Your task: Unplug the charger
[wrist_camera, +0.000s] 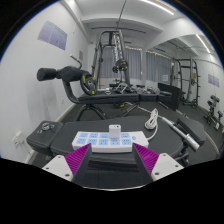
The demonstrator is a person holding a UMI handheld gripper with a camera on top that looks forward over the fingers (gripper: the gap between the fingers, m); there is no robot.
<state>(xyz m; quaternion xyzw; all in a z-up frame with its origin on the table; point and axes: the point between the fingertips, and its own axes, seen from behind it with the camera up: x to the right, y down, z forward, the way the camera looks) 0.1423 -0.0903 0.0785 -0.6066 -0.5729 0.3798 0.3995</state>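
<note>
Two fingers (78, 160) of the gripper (112, 163) stood spread apart, grasping nothing. The white charger (116, 131) sat plugged upright in the power strip (100, 140), just ahead of the fingers. A white cable (152, 123) lay beside the strip.

Glossy white plastic charger (116, 131); power strip (100, 141) likely matt plastic.

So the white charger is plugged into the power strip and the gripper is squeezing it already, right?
Not quite. The gripper view shows the charger plugged into the power strip, but the gripper is open, short of the charger and not touching it.
</note>
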